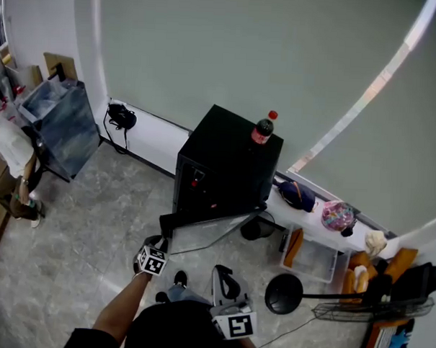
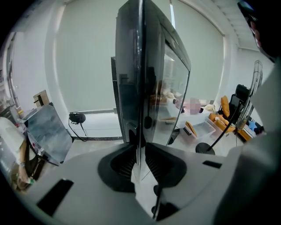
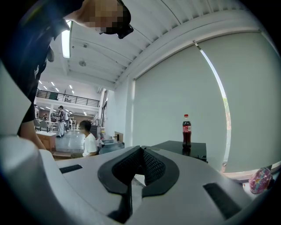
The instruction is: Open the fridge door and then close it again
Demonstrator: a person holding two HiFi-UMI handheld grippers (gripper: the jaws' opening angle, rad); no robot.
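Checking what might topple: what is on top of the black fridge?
Only an upright red-capped cola bottle, near a back corner of the fridge. Nothing hides the rest, which looks bare.

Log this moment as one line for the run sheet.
fridge door: open | left gripper: shut on fridge door edge | right gripper: shut, empty | cola bottle: upright on fridge
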